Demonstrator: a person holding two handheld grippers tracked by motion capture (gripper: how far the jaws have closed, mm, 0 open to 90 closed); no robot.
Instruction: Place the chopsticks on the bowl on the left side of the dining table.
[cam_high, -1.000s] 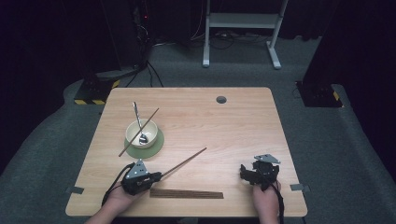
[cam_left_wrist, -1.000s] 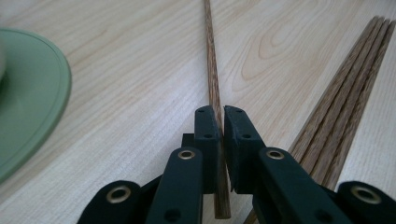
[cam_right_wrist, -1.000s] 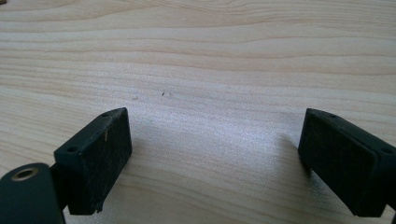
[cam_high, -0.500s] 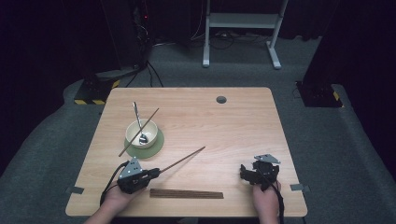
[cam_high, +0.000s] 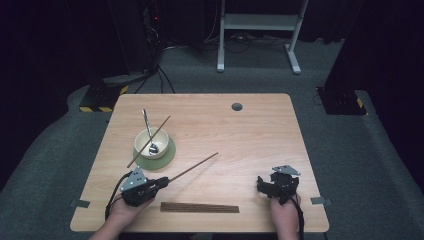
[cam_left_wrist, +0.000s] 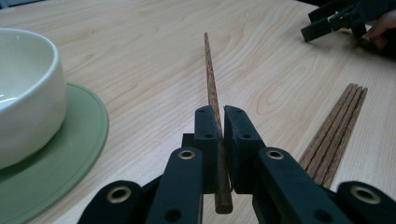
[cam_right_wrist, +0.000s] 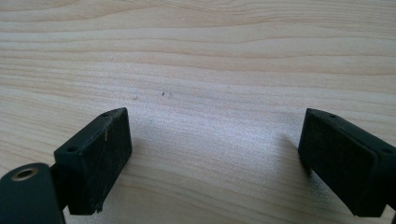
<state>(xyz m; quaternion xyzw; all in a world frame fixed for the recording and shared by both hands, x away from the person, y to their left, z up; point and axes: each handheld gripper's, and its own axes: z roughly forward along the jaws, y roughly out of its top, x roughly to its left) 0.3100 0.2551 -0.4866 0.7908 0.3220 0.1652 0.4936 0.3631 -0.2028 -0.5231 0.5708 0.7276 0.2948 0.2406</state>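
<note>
Moved: left gripper (cam_high: 161, 182) with its chopstick (cam_high: 194, 167); a second ago it sat a touch closer to the wooden strips, now slightly farther toward 9 o'clock on the table (cam_high: 250, 135), the stick's far tip pointing to about 2 o'clock as before.
Left tool: jaws pressed together on the chopstick near its blunt end; in the left gripper view the stick (cam_left_wrist: 213, 107) runs up between the black pads, butt end sticking out toward the camera.
Right tool: right gripper (cam_high: 266, 184) unchanged, at about 5 o'clock on the table, jaws spread wide over bare wood, nothing between them.
Held stick: lifted off the wood, judging by its tilt; lower left quarter of the table.
Bowl: cream bowl (cam_high: 150, 144) on a green mat (cam_high: 167, 159), at about 9 o'clock from table centre; already carries a second chopstick (cam_high: 149, 141) laid across the rim and a spoon (cam_high: 148, 131) inside.
Strips: bundle of dark wooden sticks (cam_high: 199, 207) flat along the near edge, at 6 o'clock.
Reading: small repositioning only; grip looks secure, likely heading for the bowl to join its mate.
</note>
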